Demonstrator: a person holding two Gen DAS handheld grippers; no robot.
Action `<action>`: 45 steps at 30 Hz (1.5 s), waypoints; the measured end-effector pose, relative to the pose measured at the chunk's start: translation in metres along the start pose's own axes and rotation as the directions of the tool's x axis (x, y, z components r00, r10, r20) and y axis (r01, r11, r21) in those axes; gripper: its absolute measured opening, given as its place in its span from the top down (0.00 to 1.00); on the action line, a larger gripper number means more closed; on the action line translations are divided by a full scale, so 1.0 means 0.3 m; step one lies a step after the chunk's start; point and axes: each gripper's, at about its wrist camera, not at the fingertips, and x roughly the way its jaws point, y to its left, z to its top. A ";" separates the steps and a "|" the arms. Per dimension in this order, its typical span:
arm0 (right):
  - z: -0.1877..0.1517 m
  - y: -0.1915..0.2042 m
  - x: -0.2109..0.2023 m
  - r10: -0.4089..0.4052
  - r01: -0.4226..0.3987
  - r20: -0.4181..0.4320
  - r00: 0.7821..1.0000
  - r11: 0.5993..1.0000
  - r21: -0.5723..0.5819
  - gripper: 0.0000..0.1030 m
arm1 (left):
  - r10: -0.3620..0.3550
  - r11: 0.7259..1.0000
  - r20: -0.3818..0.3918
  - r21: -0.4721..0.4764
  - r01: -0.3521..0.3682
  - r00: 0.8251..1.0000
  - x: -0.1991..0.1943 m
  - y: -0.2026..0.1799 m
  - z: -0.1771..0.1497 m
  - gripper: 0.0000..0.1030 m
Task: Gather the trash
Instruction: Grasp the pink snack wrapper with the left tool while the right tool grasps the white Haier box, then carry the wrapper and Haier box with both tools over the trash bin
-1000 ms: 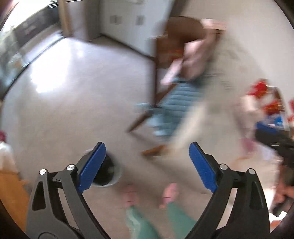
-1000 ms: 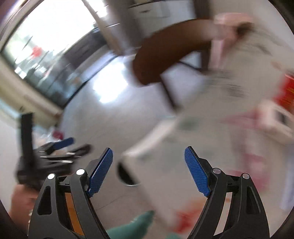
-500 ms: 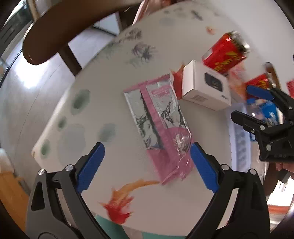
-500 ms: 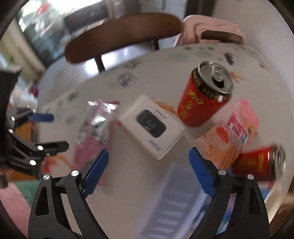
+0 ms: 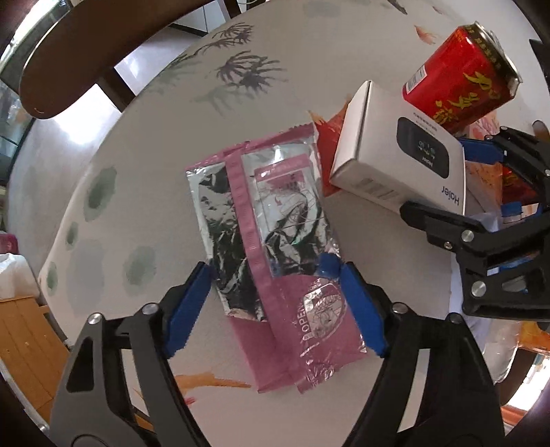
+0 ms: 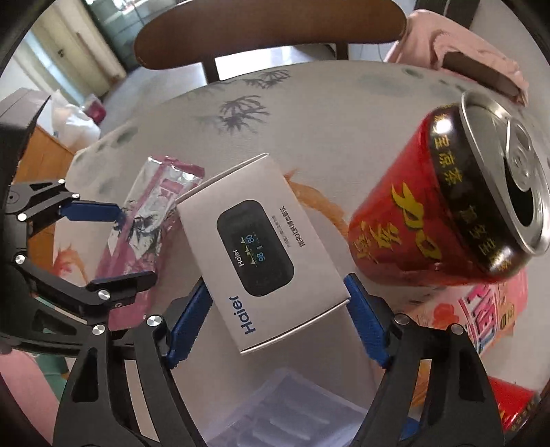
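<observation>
A pink and silver foil wrapper (image 5: 275, 220) lies flat on the round white table (image 5: 154, 144). My left gripper (image 5: 271, 275) points straight down over it; its jaws are closing, with the wrapper's lower half between the blue pads and still uncrumpled. A white Haier box (image 6: 261, 247) lies beside the wrapper (image 6: 144, 223). My right gripper (image 6: 275, 289) straddles the box's near end and its jaws are closing too, the pads close beside the box's sides. Each gripper shows in the other's view: the right gripper (image 5: 433, 175) at the box (image 5: 395, 154), the left gripper (image 6: 137, 242) at the wrapper.
An opened red can (image 6: 447, 206) stands right of the box, on a pink snack carton (image 6: 481, 319). Another red can (image 6: 508, 402) lies at the lower right, and a clear plastic tray (image 6: 285, 405) is near me. A brown chair (image 6: 257, 31) and pink cloth (image 6: 464, 44) sit behind the table.
Both grippers swung from the floor and chair to above the table and came down. The left jaws narrowed around the wrapper, the right jaws around the white box.
</observation>
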 end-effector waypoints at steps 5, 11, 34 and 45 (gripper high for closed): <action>-0.021 0.034 -0.024 0.034 -0.034 0.004 0.999 0.999 -0.002 0.31 | -0.004 0.999 0.036 0.034 0.003 0.999 -0.029 0.000 -0.034 0.90; -0.058 0.019 -0.100 0.055 -0.063 0.059 0.997 0.989 0.132 0.32 | -0.102 0.995 0.048 0.009 0.102 0.994 -0.051 0.049 -0.060 1.00; 0.564 0.683 -0.057 0.274 -0.278 0.177 0.945 0.961 -0.005 0.33 | -0.036 0.922 0.293 -0.359 0.145 0.955 -0.328 0.993 -0.301 1.00; 0.853 1.347 0.745 0.270 -0.252 -0.102 0.958 0.955 0.156 0.33 | 0.013 0.807 0.030 -0.591 0.007 0.999 0.191 1.694 -0.543 1.00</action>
